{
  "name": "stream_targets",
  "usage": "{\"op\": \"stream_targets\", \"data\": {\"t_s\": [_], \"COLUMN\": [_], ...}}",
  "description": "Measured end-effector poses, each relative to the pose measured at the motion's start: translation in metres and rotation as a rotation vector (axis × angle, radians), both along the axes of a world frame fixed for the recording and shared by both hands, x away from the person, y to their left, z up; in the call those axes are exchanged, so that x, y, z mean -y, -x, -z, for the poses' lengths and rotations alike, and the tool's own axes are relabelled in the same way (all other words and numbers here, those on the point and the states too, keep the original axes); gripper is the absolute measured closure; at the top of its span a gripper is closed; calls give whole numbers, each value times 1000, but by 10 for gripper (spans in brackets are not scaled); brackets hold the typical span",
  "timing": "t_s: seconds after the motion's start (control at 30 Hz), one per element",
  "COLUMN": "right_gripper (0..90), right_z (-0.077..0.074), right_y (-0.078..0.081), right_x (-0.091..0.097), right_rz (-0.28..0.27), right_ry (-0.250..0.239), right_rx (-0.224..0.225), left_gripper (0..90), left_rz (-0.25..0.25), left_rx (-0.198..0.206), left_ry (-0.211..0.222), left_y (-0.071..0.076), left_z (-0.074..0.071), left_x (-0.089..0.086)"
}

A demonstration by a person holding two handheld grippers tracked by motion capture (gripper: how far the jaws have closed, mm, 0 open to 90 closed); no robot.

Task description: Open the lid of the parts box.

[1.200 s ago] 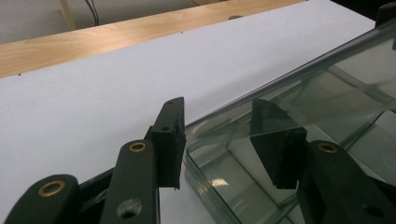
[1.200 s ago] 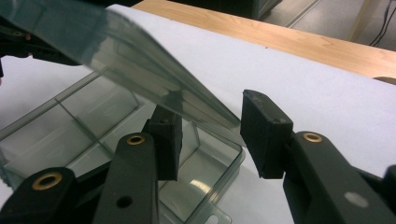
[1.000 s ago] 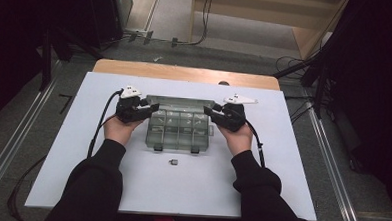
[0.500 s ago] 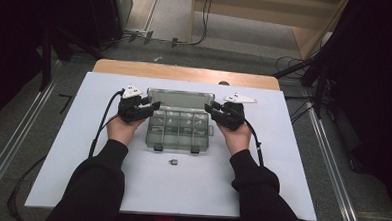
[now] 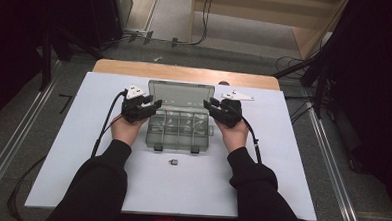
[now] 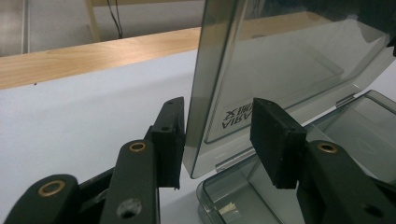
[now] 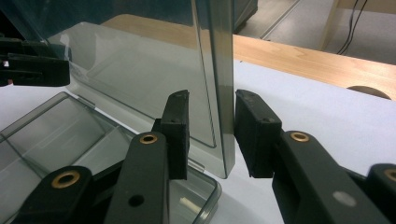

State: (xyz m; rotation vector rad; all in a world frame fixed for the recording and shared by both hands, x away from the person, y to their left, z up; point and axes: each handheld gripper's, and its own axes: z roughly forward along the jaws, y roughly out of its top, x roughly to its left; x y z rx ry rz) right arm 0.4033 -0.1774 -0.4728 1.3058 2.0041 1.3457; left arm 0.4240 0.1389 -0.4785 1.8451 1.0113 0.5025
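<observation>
The person is raising the smoky clear lid (image 5: pixel 180 95) of the compartment organiser box (image 5: pixel 178 131) on the white worktop (image 5: pixel 281 169), and the lid is standing about upright on its hinge. The left tool (image 6: pixel 217 135) is straddling one side edge with jaws parted, one pad just beside the wall, the other apart from it; the right tool (image 7: pixel 212 133), whose jaws have just been closing, is bracketing the opposite edge (image 7: pixel 223 93) without visibly pressing. Next, I judge, both tools need to be easing the lid back evenly, keeping the base from sliding.
</observation>
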Motion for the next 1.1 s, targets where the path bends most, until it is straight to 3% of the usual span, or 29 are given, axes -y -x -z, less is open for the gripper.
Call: {"op": "stream_targets", "data": {"t_s": [0.27, 0.43, 1.0, 1.1], "right_gripper": [627, 616, 572, 571], "right_z": [5, 8, 16, 19], "right_y": [-5, -7, -11, -12], "right_x": [-3, -4, -9, -9], "right_rz": [15, 20, 47, 50], "right_ry": [-2, 9, 17, 16], "right_rx": [11, 16, 13, 6], "left_gripper": [555, 568, 545, 529], "left_rz": [-11, -14, -38, -47], "left_rx": [11, 20, 16, 18], "left_ry": [5, -20, 9, -5], "left_y": [-3, -5, -11, -12], "left_z": [5, 6, 13, 14], "left_x": [3, 4, 8, 10]}}
